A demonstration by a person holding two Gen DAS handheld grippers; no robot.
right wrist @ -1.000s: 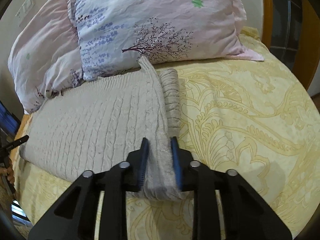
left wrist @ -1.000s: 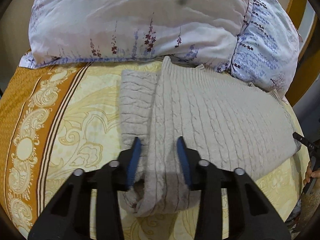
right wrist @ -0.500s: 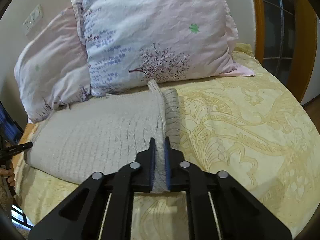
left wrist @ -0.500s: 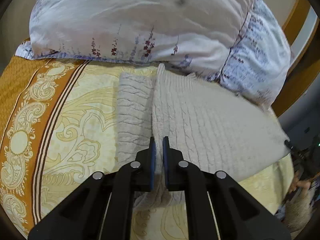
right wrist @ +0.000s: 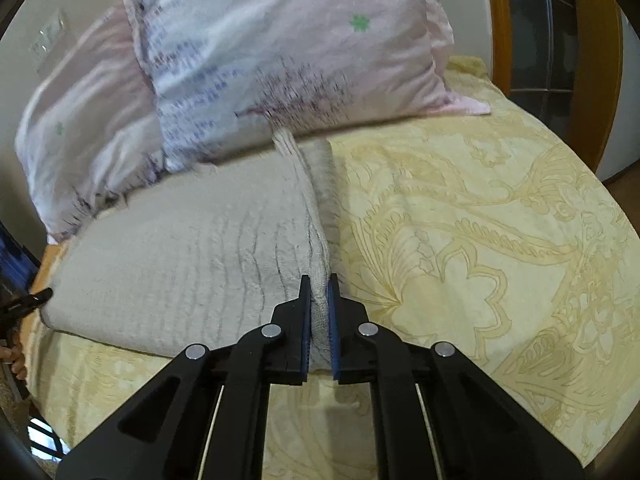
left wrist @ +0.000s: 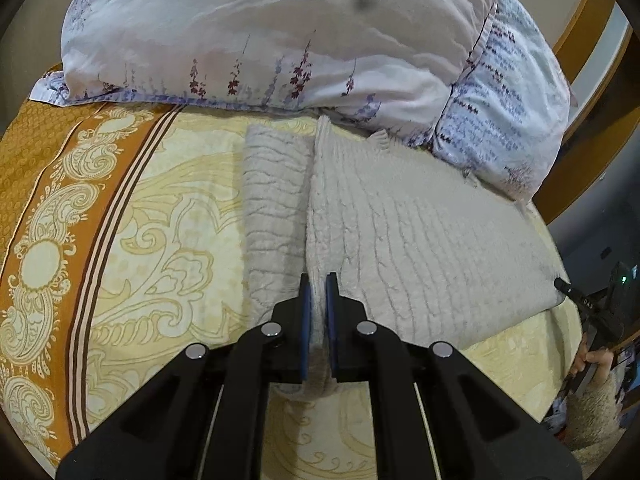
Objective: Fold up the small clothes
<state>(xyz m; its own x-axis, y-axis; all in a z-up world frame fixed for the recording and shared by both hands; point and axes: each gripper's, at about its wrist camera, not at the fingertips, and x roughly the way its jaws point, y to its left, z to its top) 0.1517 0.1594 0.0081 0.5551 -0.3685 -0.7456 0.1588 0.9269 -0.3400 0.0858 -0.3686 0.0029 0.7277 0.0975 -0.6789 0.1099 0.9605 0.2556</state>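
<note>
A beige cable-knit sweater (left wrist: 420, 240) lies spread across the yellow patterned bedspread (left wrist: 160, 216), its far edge against the pillows. My left gripper (left wrist: 316, 284) is shut on the sweater's near left edge, knit pinched between the blue pads, a folded sleeve (left wrist: 276, 208) lying just left of it. In the right wrist view the same sweater (right wrist: 180, 248) stretches to the left. My right gripper (right wrist: 319, 286) is shut on its near right edge, which rises as a ridge toward the pillows. The other gripper's tip (left wrist: 576, 296) shows at the right edge of the left wrist view.
Two floral pillows (left wrist: 280, 28) (right wrist: 288, 48) lean at the head of the bed. A wooden frame (right wrist: 596, 60) and dark glass stand to the right. An orange border (left wrist: 48, 184) runs along the bedspread's left side. A hand (left wrist: 596, 360) in a fuzzy sleeve shows at the right.
Both grippers went from open around the sweater's edges to shut on them. The pinched edges have lifted into ridges, and the right wrist view has shifted and blurred.
</note>
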